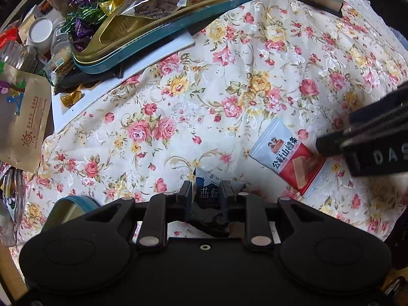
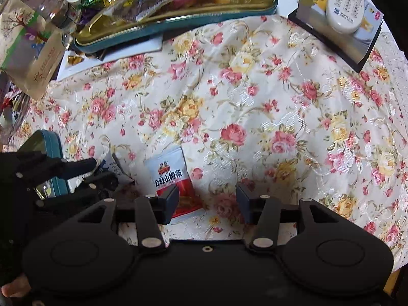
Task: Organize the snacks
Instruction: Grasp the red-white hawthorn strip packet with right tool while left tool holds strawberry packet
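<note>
The middle of the floral tablecloth (image 2: 255, 97) lies open for passage. The heaped teal-and-gold snack tin (image 2: 178, 23) blocks the far edge, a white remote on a box (image 2: 344, 2) the far right corner.

You are working in a lived-in home, at a table draped in a cream cloth printed with pink and yellow roses (image 2: 255, 97). A white television remote control (image 2: 346, 2) lies on a small box, and a teal tin with a gold lining (image 1: 163, 33) overflows with wrapped sweets beside jars.
</note>
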Motion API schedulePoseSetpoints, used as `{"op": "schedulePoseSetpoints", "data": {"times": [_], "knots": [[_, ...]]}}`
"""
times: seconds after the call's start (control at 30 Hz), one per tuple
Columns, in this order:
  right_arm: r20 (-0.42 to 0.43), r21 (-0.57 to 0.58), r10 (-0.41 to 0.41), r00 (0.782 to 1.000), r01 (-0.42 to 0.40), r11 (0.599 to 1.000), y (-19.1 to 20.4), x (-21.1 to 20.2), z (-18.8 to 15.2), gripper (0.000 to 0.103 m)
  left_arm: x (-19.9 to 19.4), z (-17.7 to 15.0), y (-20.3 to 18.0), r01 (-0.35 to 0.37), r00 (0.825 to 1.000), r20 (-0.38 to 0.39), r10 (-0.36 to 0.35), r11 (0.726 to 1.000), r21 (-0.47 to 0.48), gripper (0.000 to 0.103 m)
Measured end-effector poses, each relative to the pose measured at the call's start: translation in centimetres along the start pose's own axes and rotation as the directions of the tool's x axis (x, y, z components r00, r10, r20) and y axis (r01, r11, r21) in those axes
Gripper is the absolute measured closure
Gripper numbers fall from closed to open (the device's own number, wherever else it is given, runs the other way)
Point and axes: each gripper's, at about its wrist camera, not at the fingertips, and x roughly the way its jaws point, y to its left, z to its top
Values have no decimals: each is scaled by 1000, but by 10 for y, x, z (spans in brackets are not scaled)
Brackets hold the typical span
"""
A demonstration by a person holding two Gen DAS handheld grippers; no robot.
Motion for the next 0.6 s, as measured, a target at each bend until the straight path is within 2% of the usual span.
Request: {"op": "schedulePoseSetpoints", "data": {"times": [0.1, 0.27, 0.37, 0.43, 0.6], "knots": [[-5, 10, -6, 1000, 6, 1000, -2, 2, -2, 51, 1, 4, 4, 26, 1000, 6, -26, 1000, -8, 68], [-10, 68, 29, 1000, -28, 997, -13, -2, 1, 51, 4, 2, 10, 87, 996, -26, -86, 995, 54, 54], [-5, 81, 36, 999, -36, 996, -15, -4, 2, 50, 12, -1, 8, 52, 997, -69, -45, 993, 105, 54], [-3, 78, 37, 999, -37, 996, -13, -4, 3, 50, 11, -3, 5, 37, 998, -57, -31, 993, 109, 54], [35, 55, 7, 999, -9, 998, -5, -6, 2, 50, 17, 10, 16, 71, 993, -92, -79, 993, -90, 59]]}}
